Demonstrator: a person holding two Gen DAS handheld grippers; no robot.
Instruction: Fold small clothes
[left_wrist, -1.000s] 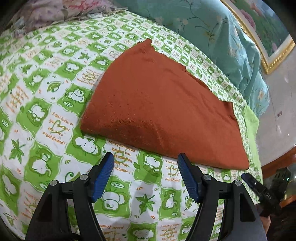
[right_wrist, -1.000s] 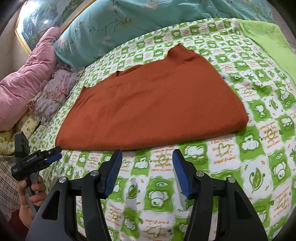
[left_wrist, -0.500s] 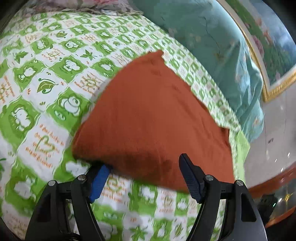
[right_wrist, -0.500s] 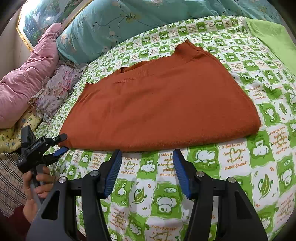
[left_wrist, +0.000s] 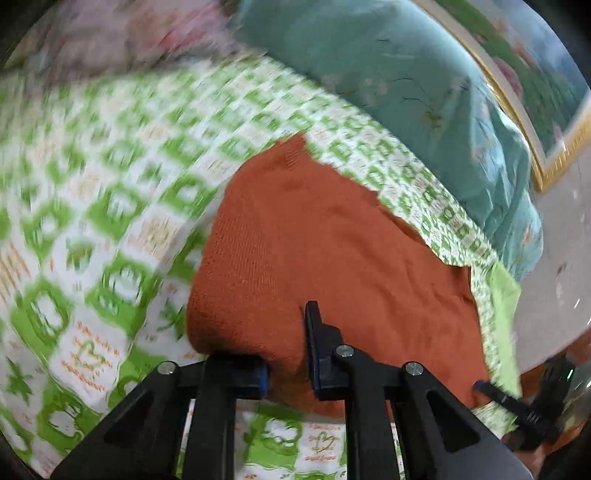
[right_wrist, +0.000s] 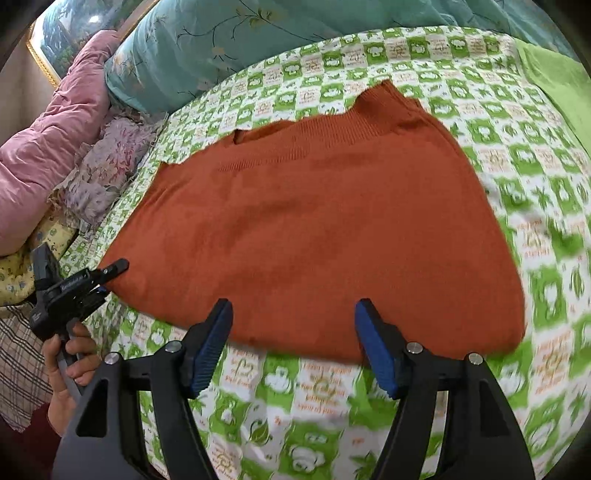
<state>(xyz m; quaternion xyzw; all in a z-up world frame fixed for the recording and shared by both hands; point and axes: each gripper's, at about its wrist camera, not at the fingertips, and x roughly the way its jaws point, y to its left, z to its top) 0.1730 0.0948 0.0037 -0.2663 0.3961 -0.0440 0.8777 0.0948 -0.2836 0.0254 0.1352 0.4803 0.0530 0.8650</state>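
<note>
Now your left claw (left_wrist: 286, 354) is clamped on the orange sweater's (right_wrist: 314, 221) near edge; your right claw (right_wrist: 293, 343) gapes apart, so pinch next, then fold

My bed: green-checked sheet (right_wrist: 424, 62), teal quilt (right_wrist: 207, 40), pink duvet (right_wrist: 48, 147), gold-framed painting (left_wrist: 532, 107) behind.

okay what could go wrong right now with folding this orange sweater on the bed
1. The left hand-held gripper bites only the sweater's near edge, one finger tucked under, so it may catch just one layer or slip off when lifted.
2. The right hand-held gripper hangs open at the hem, gripping nothing; lifting one side alone could skew the fold.
</note>
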